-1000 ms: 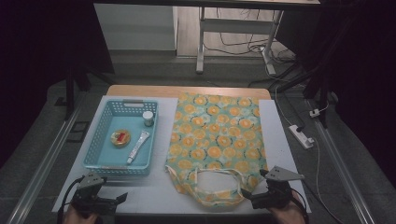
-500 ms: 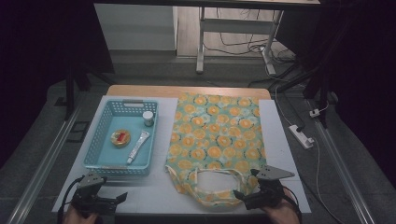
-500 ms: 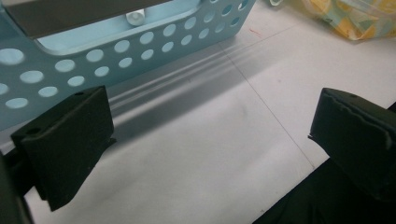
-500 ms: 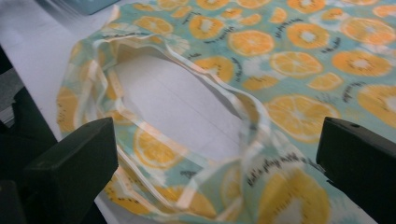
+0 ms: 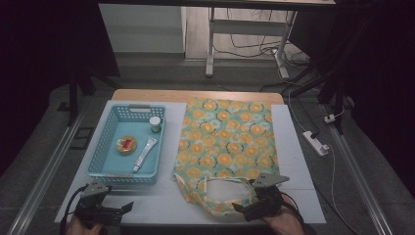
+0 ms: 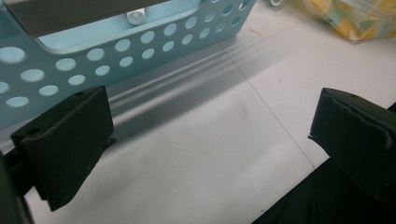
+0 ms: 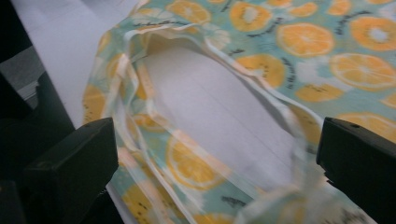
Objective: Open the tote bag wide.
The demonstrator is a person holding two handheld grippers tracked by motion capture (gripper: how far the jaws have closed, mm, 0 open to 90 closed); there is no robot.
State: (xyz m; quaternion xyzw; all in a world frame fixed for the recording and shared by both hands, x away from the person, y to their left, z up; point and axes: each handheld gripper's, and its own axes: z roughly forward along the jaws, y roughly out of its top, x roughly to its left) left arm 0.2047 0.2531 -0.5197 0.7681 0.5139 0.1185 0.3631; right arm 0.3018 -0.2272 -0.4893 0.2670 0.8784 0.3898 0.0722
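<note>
A white table top (image 5: 298, 161) with a wooden far edge stands on dark grey floor, desk legs and cables behind it. The orange-print tote bag (image 5: 227, 147) lies flat at centre-right, handles nearest the person. The right gripper (image 5: 244, 209) gapes wide over those handles; the left gripper (image 5: 128, 207), also open, rests before the blue basket (image 5: 105, 147).

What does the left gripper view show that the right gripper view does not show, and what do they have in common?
The left gripper view alone has the blue basket, its wall full of round holes, close beyond the open left gripper. The right gripper view alone has the looped handle of the orange-print bag, lying between the open jaws of the right gripper. Both share the white table cover, and a corner of the bag appears in both.
</note>
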